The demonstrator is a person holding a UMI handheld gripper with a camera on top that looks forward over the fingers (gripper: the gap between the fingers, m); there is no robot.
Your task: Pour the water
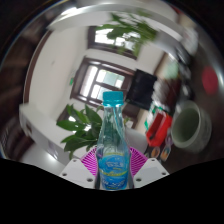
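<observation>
While the jaws pinch it, a clear capped water bottle (113, 140) stands upright.

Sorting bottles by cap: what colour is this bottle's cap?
Light blue, a teal shade. The cap tops the bottle in the gripper view.

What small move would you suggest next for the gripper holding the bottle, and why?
Probably carry the bottle right toward the white cup before tilting. The gripper appears shut on the bottle, pink pads against its sides, and it stands upright with the cup off to its right, so tilting now would likely spill.
</observation>
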